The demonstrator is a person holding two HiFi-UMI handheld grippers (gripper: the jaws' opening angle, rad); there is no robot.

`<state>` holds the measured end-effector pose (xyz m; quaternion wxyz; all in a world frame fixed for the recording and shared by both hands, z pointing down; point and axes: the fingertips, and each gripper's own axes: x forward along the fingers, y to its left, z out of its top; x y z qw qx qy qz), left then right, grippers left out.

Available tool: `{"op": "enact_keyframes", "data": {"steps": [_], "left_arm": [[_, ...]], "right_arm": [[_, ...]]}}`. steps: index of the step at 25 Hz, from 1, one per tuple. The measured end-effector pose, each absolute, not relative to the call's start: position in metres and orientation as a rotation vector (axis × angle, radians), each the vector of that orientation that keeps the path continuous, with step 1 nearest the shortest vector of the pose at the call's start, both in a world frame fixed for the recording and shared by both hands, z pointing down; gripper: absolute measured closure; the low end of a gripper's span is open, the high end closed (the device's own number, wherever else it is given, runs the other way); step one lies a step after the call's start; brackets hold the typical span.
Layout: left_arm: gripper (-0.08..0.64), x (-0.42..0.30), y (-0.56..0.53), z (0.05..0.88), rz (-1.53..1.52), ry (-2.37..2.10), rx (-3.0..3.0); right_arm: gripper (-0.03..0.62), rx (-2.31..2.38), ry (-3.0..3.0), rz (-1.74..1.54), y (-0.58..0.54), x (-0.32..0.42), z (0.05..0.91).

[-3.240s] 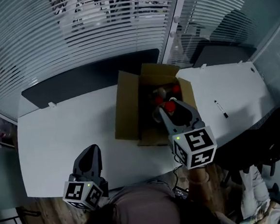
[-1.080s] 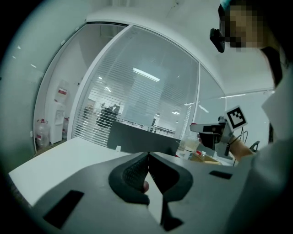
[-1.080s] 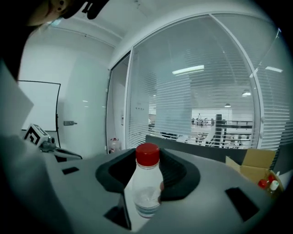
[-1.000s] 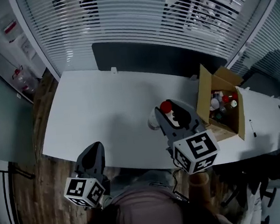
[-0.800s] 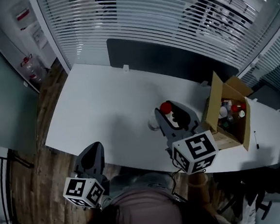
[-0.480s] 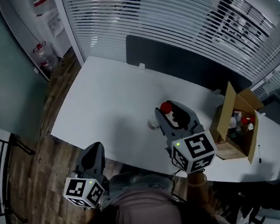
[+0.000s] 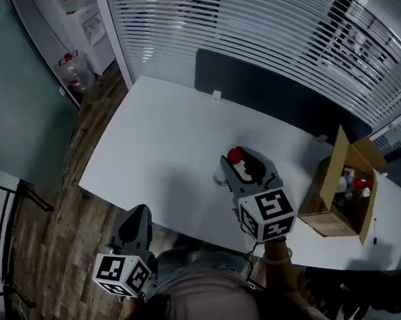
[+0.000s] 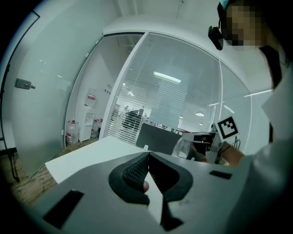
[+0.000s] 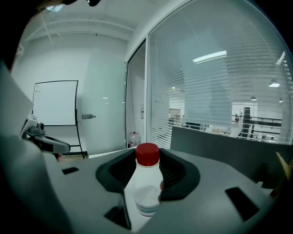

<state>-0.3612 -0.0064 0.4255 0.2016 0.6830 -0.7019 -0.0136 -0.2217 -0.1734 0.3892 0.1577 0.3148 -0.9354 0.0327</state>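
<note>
a white table (image 7: 163, 146) carries an open cardboard box (image 7: 321, 195) and perhaps a pen (image 7: 375, 238).

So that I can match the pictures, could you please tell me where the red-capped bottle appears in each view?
Head view: bottle at centre, in the right tool, over the table.
Left gripper view: bottle right of centre, small and faint.
Right gripper view: bottle in the middle, between the jaws.
Shared landmark: dark screen along the table's far edge.
</note>
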Motion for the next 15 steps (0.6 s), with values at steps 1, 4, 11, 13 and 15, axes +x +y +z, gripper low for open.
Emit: {"op": "enact_keyframes", "data": {"steps": [1, 4, 11, 13, 15], "left_arm": [[0.551, -0.361, -0.006, 0.427, -0.038, -1.96, 1.907], [0.551, -0.362, -0.008, 0.428, -0.03, -1.954, 1.901], [0.551, -0.363, -0.012, 0.429, -0.018, -1.946, 1.9], [0.551, -0.362, -0.013, 0.428, -0.007, -1.943, 1.895], [0.551, -0.36, -0.013, 0.429, -0.002, -1.936, 1.899]], "right_arm": [[0.422, 0.904, -2.673, 0.094, -0.175, -0.222, 0.394], [0.422, 0.913, -2.668, 0.1, -0.179, -0.224, 0.409], [0.421, 0.905, -2.629, 0.134, -0.189, -0.23, 0.444], [0.422, 0.903, -2.621, 0.139, -0.191, -0.23, 0.451], [0.422, 0.904, -2.618, 0.141, -0.193, -0.23, 0.458]]}}
